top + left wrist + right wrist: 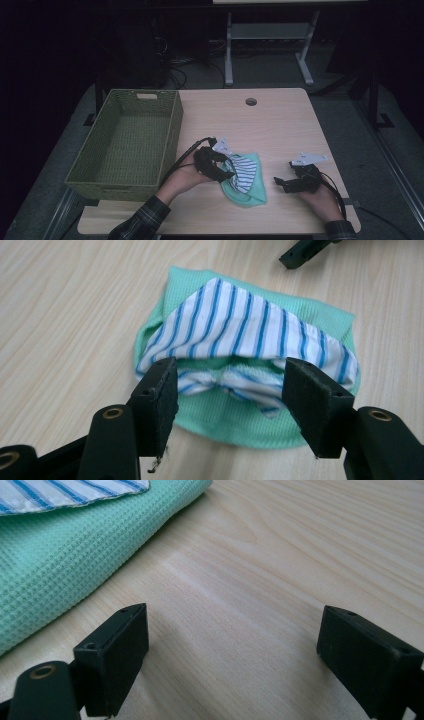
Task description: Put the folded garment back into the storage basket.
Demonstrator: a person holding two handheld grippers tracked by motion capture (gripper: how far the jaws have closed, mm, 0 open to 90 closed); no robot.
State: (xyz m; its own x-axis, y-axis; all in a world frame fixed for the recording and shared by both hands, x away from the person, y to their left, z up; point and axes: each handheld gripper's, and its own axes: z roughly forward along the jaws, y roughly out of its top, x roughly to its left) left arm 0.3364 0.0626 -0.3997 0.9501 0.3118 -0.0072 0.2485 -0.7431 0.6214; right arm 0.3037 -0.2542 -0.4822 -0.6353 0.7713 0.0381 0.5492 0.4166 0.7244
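Note:
A mint-green waffle cloth (250, 187) (235, 422) (60, 555) lies folded on the wooden table (280, 125). On top of it rests a white cloth with blue stripes (242, 172) (235, 325) (60, 490), bunched and folded. My left gripper (227, 172) (227, 390) hovers at the left edge of the cloths, its jaws open on either side of the striped fold without pressing on it. My right gripper (280, 184) (232, 650) sits to the right of the cloths, open over bare wood with nothing between its jaws.
A green woven basket (125, 142) stands on the table's left side, with nothing seen inside. A round cable hole (251, 101) is near the far edge. Table legs and cables lie on the dark floor beyond.

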